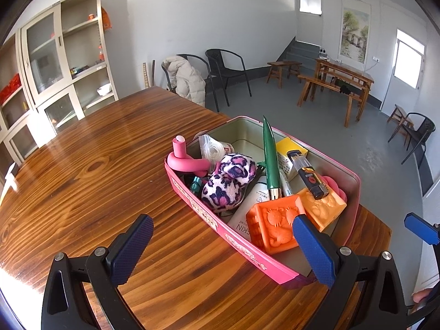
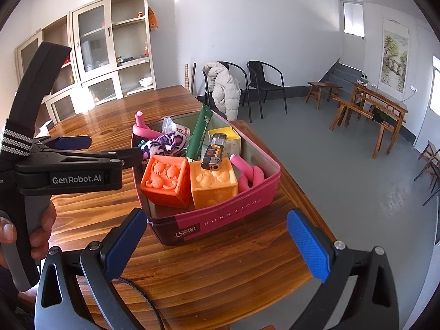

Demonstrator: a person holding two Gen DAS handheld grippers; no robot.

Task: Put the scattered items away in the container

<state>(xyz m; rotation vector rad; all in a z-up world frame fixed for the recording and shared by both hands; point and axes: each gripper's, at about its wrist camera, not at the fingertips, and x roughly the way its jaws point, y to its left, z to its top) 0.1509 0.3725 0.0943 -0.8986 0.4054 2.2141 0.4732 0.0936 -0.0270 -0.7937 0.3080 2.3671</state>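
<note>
Both my grippers, left (image 1: pixel 222 244) and right (image 2: pixel 216 243), hung spread and empty before the pink tin (image 2: pixel 220 220), already packed with the scattered items; I judged only a last table (image 1: pixel 82 165) check remained.

A pink tin container (image 2: pixel 220 216) stands near the bench's right edge, lid off and full. Inside sit a dark orange block (image 2: pixel 165 180) and a paler orange block (image 2: pixel 213 189) side by side, a lighter (image 2: pixel 213 155) lying on the paler one, a green tube (image 2: pixel 199 134) leaning upright, a leopard-print plush (image 1: pixel 229 181), a yellow box (image 1: pixel 291 151) and pink foam rollers (image 2: pixel 251 177).
</note>
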